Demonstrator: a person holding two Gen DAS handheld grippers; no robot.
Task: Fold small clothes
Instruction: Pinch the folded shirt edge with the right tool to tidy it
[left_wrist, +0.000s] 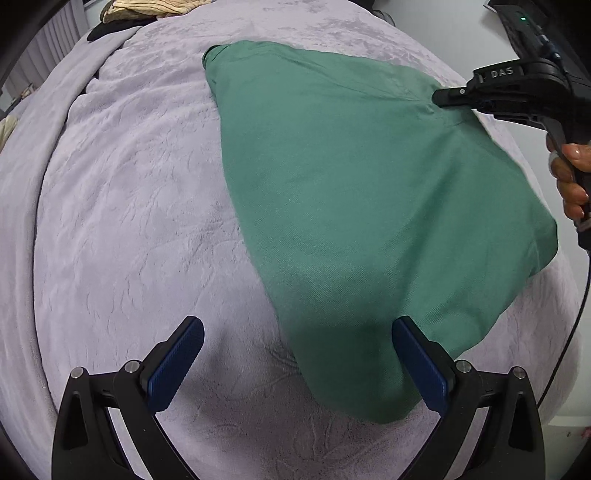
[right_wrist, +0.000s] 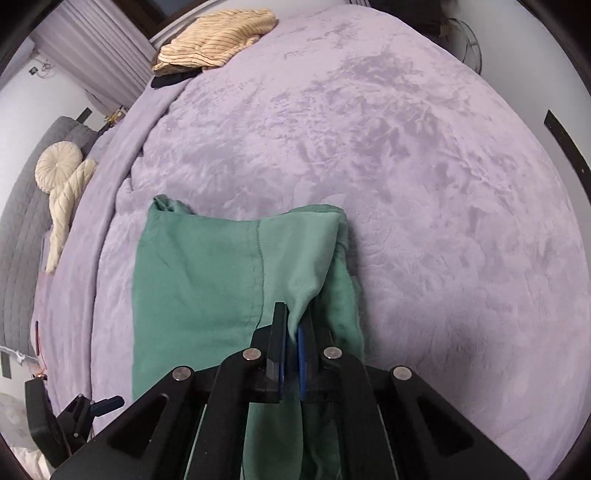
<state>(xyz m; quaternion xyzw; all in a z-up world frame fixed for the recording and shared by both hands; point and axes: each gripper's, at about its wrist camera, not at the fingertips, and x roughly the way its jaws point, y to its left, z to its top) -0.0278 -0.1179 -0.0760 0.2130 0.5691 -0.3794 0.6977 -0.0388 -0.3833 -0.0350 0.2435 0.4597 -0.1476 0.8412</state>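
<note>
A green garment (left_wrist: 369, 192) lies spread on the lilac blanket (left_wrist: 129, 221). My left gripper (left_wrist: 297, 332) is open, hovering low over the garment's near corner; one blue pad (left_wrist: 417, 362) is over the cloth, the other over bare blanket. My right gripper (right_wrist: 293, 325) is shut on a pinched fold of the green garment (right_wrist: 207, 280), lifting that fold slightly. It also shows in the left wrist view (left_wrist: 448, 98), gripping the garment's far right part.
A tan striped garment (right_wrist: 218, 40) over a dark item lies at the bed's far edge. Cream cushions (right_wrist: 62, 184) and a grey headboard (right_wrist: 22, 236) are at the left. Wide blanket stretches beyond and to the right of the green garment.
</note>
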